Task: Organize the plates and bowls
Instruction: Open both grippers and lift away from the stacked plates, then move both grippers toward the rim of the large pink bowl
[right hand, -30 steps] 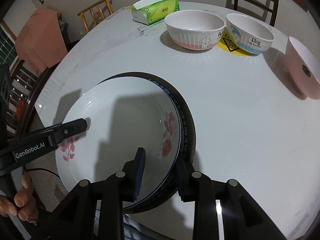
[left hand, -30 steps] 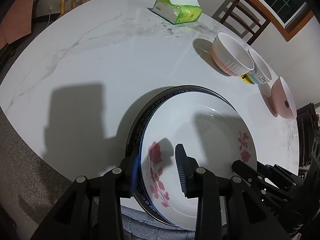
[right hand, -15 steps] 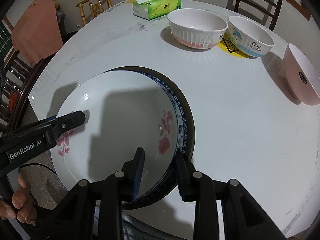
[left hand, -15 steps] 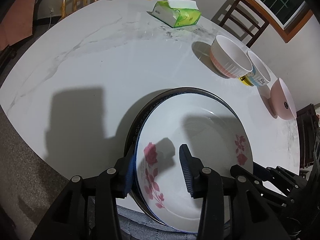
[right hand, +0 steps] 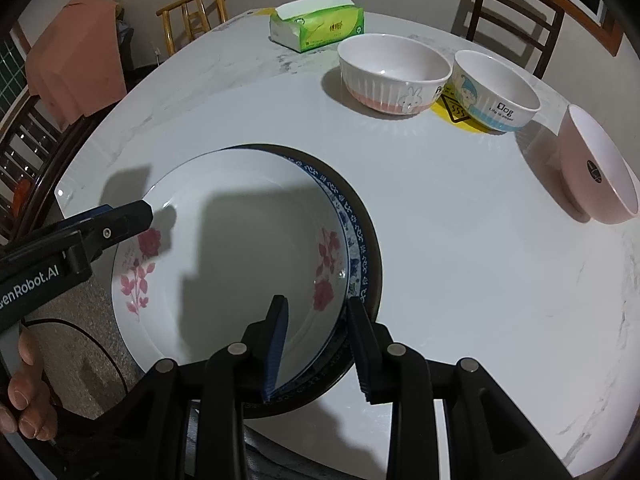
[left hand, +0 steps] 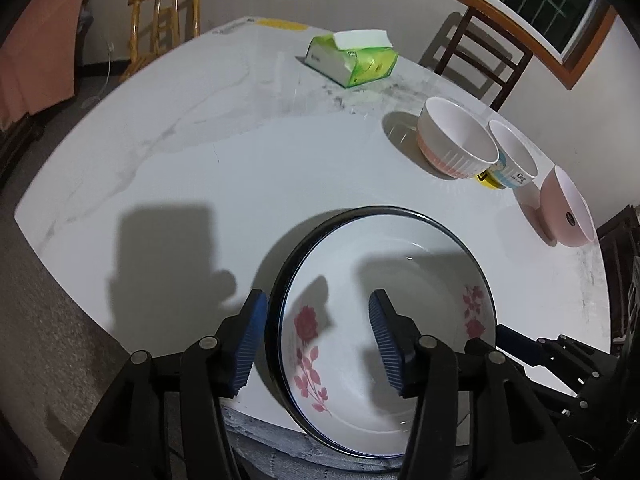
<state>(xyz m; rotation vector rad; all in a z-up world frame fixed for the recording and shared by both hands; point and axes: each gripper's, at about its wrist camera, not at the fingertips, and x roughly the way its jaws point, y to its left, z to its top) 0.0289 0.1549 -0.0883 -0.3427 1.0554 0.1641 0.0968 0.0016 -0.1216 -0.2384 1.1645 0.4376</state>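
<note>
Rose plate (left hand: 384, 320) sits atop the stacked plates at the table's (left hand: 240, 168) near edge; left gripper (left hand: 316, 340), jaws just opening, straddles its left rim without contact; right gripper (right hand: 316, 348) narrow, apparently still clamping the right rim.

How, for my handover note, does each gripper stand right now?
Left gripper: open, jaws just been opening, astride the plate stack rim, pads clear.
Right gripper: closed on the plate stack's rim.
</note>
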